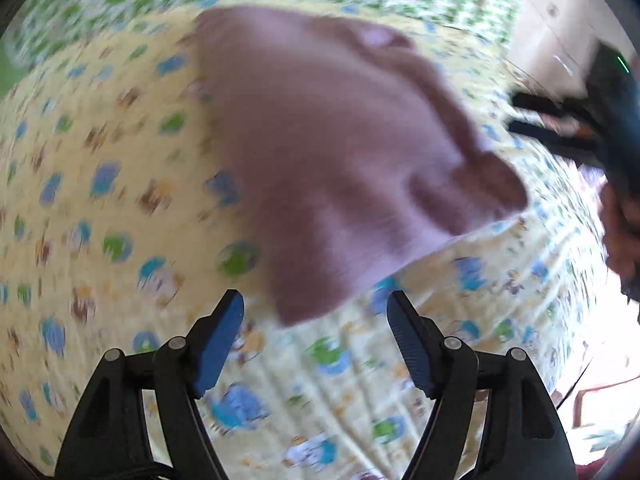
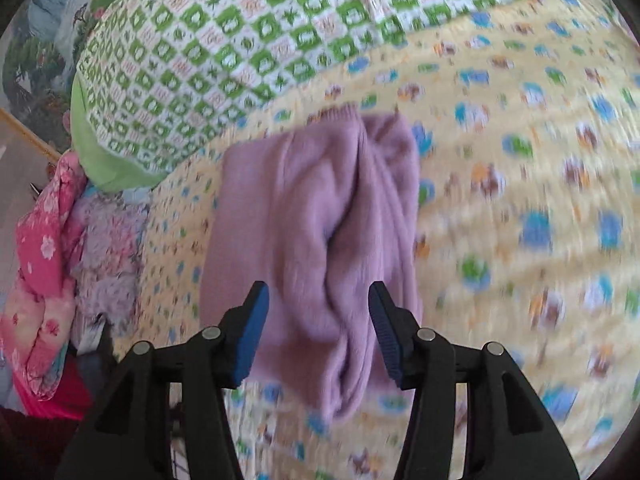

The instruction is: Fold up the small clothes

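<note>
Both the left gripper (image 1: 316,312) and right gripper (image 2: 318,306) are standing wide, empty, over the purple sweater (image 2: 316,232) lying mid-sheet (image 2: 520,200). A snagging fingertip risks undoing the fold.

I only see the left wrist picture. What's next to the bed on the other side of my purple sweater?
Observer: A crumpled pink flowered blanket is piled at the edge of the yellow cartoon-print sheet.
Operator: Is the sweater folded?
Observer: Yes, the fuzzy purple knit sweater lies folded lengthwise with a crease down its middle.
Operator: Is the other grabber holding it?
Observer: No, the right hand-held gripper stands open above the sweater's near end.
</note>
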`<state>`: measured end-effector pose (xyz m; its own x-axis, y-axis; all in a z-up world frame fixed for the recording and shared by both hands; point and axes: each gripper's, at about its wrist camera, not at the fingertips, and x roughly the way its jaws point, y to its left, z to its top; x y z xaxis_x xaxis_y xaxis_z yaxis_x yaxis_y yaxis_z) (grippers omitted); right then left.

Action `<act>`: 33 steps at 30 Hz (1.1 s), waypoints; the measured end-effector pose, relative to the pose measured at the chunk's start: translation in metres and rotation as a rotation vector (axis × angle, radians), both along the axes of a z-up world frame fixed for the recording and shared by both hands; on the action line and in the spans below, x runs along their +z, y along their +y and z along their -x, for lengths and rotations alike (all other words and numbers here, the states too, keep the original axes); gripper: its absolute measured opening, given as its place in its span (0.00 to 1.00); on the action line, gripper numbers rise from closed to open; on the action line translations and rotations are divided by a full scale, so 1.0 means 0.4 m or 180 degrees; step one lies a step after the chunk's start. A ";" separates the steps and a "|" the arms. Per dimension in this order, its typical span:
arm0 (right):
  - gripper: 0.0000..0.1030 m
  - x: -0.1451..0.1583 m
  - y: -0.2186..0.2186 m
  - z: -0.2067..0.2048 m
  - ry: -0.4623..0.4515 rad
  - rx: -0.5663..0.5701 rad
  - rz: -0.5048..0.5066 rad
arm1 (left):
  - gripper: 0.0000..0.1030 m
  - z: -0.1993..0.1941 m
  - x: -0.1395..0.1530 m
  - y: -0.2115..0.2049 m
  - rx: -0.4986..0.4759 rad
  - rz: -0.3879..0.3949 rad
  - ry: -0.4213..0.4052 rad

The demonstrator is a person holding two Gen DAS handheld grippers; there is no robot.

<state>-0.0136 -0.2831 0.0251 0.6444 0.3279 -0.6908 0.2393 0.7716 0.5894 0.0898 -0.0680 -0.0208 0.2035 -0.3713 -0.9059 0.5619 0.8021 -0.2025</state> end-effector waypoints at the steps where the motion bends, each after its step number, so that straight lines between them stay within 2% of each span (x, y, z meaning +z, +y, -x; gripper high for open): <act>1: 0.52 -0.007 0.009 0.009 0.0031 0.0011 0.0026 | 0.72 -0.008 -0.008 0.016 0.0085 0.0004 0.0052; 5: 0.52 -0.041 0.034 0.026 0.0168 0.0018 0.0081 | 0.72 -0.037 -0.022 0.081 0.0397 0.0231 0.0293; 9: 0.50 -0.071 0.051 0.018 0.0202 0.0028 0.0058 | 0.72 -0.079 -0.023 0.092 0.0487 0.0345 0.0399; 11: 0.12 -0.080 0.057 0.006 0.0254 0.0055 0.0082 | 0.72 -0.102 -0.042 0.082 0.0506 0.0311 0.0497; 13: 0.11 -0.063 0.054 0.012 0.0233 0.0029 0.0121 | 0.71 -0.119 -0.061 0.072 0.0513 0.0262 0.0600; 15: 0.10 -0.018 0.036 0.039 -0.0001 0.0002 0.0045 | 0.70 -0.125 -0.056 0.065 0.0490 0.0250 0.0601; 16: 0.10 0.004 0.027 0.055 -0.0075 -0.0010 0.0104 | 0.70 -0.126 -0.054 0.052 0.0469 0.0249 0.0580; 18: 0.10 0.000 0.009 0.072 0.0028 -0.0002 0.0250 | 0.70 -0.121 -0.050 0.028 0.0383 0.0245 0.0550; 20: 0.10 -0.055 -0.008 0.075 0.0261 -0.0031 0.0344 | 0.70 -0.111 -0.062 -0.001 0.0314 0.0196 0.0574; 22: 0.11 -0.111 -0.021 0.070 0.0424 -0.0072 0.0239 | 0.69 -0.101 -0.072 -0.024 0.0277 0.0134 0.0574; 24: 0.15 -0.134 -0.033 0.070 0.0500 -0.0200 0.0142 | 0.69 -0.094 -0.074 -0.035 0.0249 0.0106 0.0559; 26: 0.34 -0.118 -0.038 0.075 0.0559 -0.0319 0.0168 | 0.68 -0.091 -0.066 -0.040 0.0220 0.0108 0.0555; 27: 0.48 -0.105 -0.040 0.079 0.0595 -0.0375 0.0220 | 0.68 -0.088 -0.063 -0.043 0.0225 0.0116 0.0557; 28: 0.51 -0.086 -0.043 0.083 0.0554 -0.0425 0.0257 | 0.68 -0.089 -0.052 -0.034 0.0236 0.0122 0.0555; 33: 0.51 0.013 -0.060 0.065 0.0058 -0.0476 0.0285 | 0.68 -0.120 0.006 0.019 0.0380 0.0288 0.0519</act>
